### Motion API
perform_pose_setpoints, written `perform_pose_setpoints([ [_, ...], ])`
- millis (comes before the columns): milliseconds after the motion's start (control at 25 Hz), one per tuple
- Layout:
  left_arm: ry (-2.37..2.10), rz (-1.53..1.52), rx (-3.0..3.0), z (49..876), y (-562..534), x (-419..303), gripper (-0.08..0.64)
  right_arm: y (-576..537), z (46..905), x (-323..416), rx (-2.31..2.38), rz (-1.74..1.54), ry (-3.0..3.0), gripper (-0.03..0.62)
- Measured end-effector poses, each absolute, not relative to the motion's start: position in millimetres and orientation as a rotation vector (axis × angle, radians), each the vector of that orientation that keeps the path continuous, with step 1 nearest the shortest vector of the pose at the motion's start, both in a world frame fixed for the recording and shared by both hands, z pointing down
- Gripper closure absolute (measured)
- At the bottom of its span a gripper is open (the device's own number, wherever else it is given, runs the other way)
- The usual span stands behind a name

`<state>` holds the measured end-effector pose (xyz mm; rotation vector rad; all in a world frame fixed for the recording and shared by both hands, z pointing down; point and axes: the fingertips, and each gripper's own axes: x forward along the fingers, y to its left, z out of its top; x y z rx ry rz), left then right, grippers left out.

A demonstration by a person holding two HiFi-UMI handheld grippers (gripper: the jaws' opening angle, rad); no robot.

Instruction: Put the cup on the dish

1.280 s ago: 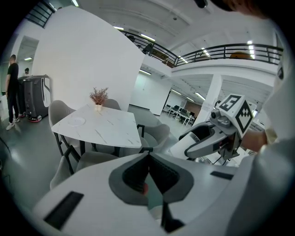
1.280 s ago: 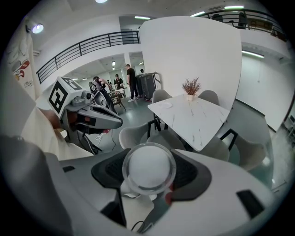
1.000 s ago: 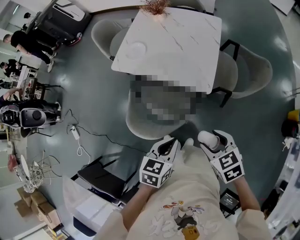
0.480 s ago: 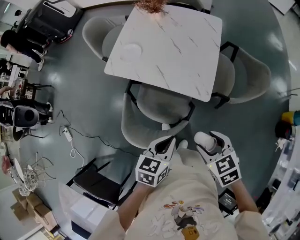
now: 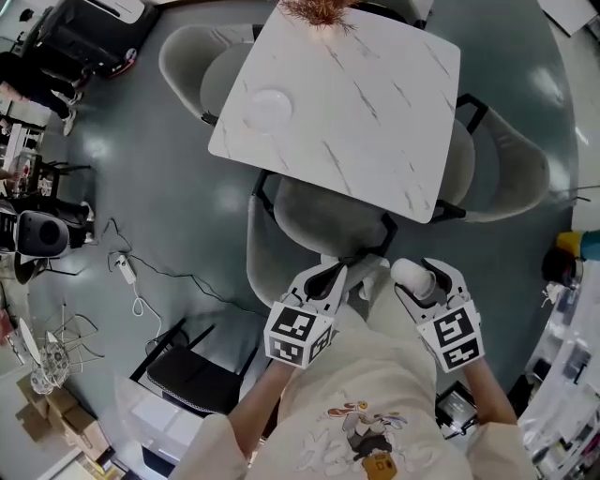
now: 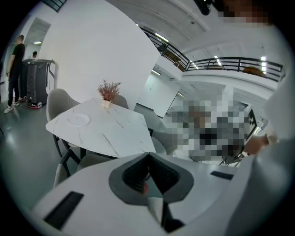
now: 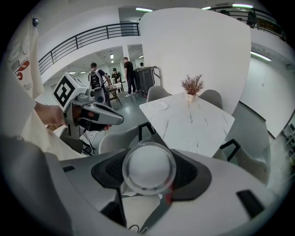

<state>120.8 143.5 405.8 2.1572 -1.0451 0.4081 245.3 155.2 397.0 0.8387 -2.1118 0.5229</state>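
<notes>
A white cup (image 5: pixel 412 277) lies on its side between the jaws of my right gripper (image 5: pixel 419 274), which is shut on it; its round bottom (image 7: pixel 148 171) faces the right gripper view. The white dish (image 5: pixel 265 106) sits near the left corner of the marble table (image 5: pixel 375 122), far ahead of both grippers. The left gripper view shows the dish (image 6: pixel 78 120) on the table (image 6: pixel 110 133) too. My left gripper (image 5: pixel 325 279) is shut with nothing in it, held low beside the right one, well short of the table.
A grey padded chair (image 5: pixel 309 220) stands between me and the table, with more chairs at the left (image 5: pixel 192 56) and right (image 5: pixel 511 169). A dried plant (image 5: pixel 316 11) stands at the table's far edge. Cables (image 5: pixel 141 281) and a black case (image 5: pixel 192 370) lie on the floor.
The table and chair have drifted down and nearer in the head view. Both grippers sit slightly higher in the frame. The cup stays held in the right gripper.
</notes>
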Motion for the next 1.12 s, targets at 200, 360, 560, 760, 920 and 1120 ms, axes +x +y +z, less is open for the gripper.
perform_pose_setpoints([
  [200,-1.086,0.415,2.097,412,132,112,0.555,136,400,237,0.772,0.516,-2.119,0.324],
  [360,-1.138,0.394,2.061,414,117,115,0.555,112,404,232,0.71,0.448,-2.136,0.324],
  [560,-1.232,0.36,2.031,404,110,120,0.555,93,404,226,0.604,0.414,-2.167,0.324],
  [760,-1.347,0.323,1.969,395,103,104,0.555,71,398,213,0.522,0.369,-2.201,0.324],
  [920,-1.447,0.319,1.926,386,97,96,0.555,51,395,204,0.456,0.331,-2.248,0.324],
  [1120,-1.536,0.308,1.875,376,91,96,0.555,35,391,200,0.392,0.291,-2.291,0.324],
])
